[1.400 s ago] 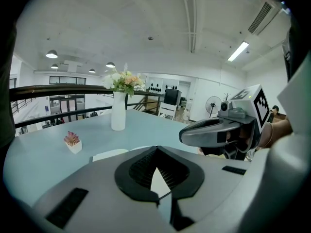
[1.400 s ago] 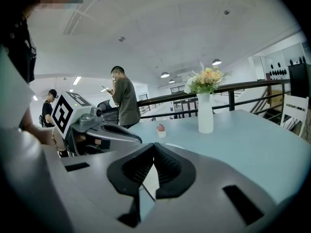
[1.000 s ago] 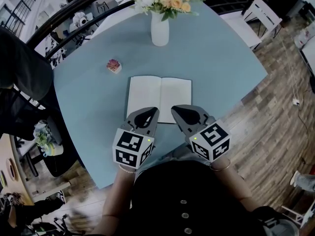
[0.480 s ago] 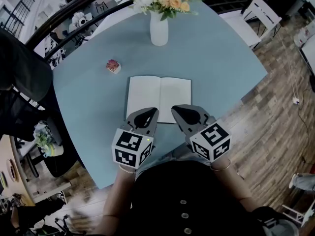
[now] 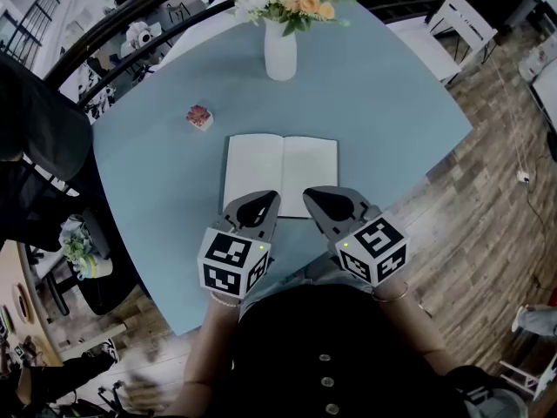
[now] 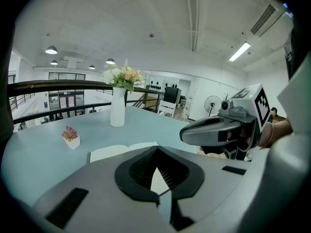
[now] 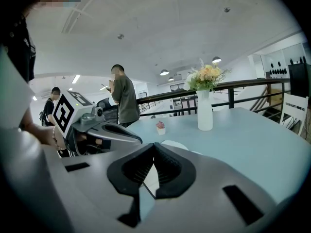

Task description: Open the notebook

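Since the notebook (image 5: 281,174) already lies spread open toward the table's (image 5: 392,103) near edge, long side running across me, both hands are equally near: my left gripper (image 5: 271,198) by its left page, my right gripper (image 5: 311,194) by its right, each clenched on nothing.

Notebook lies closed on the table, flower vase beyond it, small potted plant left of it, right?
No: the notebook lies open, pages up, as the head view shows. The flower vase beyond it and the small potted plant left of it are correct.
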Tool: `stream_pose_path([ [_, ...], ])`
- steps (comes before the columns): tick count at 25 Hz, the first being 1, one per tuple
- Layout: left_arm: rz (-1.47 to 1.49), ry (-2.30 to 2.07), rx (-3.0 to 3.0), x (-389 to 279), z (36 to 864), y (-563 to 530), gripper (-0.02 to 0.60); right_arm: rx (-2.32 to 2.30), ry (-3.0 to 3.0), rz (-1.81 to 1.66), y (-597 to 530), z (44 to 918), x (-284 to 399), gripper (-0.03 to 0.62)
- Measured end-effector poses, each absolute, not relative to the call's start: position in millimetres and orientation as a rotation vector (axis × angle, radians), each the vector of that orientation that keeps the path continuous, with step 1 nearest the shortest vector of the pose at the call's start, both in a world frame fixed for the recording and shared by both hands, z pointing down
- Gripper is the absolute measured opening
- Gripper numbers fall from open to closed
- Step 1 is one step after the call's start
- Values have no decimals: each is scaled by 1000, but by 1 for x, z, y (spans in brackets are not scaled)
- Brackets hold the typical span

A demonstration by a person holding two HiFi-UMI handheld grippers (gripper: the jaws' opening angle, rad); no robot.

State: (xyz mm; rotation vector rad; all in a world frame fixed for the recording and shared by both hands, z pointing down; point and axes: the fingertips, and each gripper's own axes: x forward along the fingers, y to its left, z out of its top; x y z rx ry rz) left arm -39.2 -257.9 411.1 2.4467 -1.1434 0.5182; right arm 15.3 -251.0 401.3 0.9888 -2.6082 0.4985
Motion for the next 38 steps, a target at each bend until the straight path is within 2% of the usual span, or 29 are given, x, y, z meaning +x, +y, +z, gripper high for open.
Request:
stream_pose_path([
  [38, 530, -1132, 2448, -47, 413, -252, 17, 997, -2610, 496, -242, 399, 9, 2],
])
